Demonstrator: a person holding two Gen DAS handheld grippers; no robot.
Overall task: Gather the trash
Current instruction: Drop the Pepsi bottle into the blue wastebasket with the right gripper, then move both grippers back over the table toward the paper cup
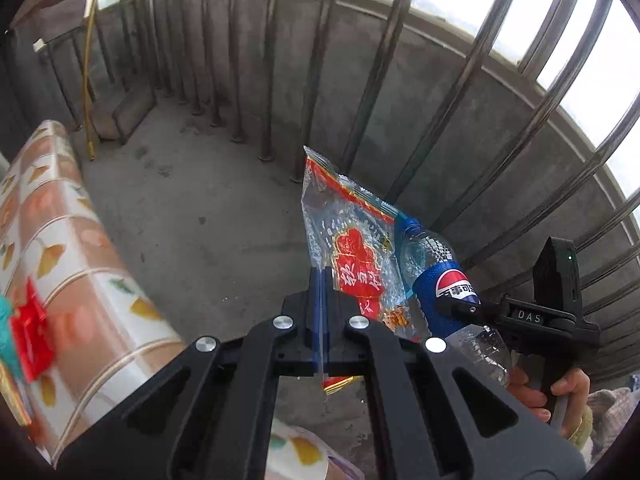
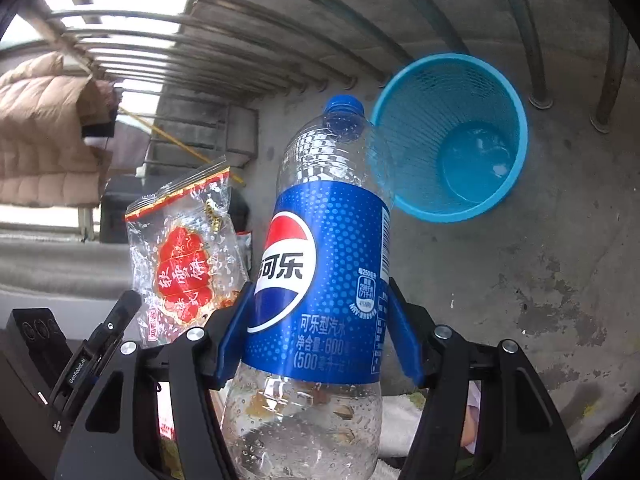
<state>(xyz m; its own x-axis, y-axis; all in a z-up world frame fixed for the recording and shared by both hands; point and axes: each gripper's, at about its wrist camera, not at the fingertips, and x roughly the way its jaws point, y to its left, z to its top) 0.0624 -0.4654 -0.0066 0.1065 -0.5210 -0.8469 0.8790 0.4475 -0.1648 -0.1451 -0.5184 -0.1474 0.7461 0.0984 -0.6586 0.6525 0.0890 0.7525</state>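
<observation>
We see an empty clear Pepsi bottle (image 2: 320, 280) with a blue label and cap, held upright above the concrete. Beside it hangs a crinkled clear wrapper (image 2: 184, 248) printed red and gold. Beyond them a blue mesh wastebasket (image 2: 516, 120) stands open on the floor.

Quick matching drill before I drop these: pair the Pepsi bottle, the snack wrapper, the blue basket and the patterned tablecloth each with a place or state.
Things:
1. Pepsi bottle
2. snack wrapper
3. blue basket
4. patterned tablecloth

Places or states:
A. standing open on the concrete floor
B. pinched flat in the left gripper
C. draped over the table edge at the left
D. clamped around its label by the right gripper

Pairs: 1-D, 2-B, 3-A, 4-C
</observation>
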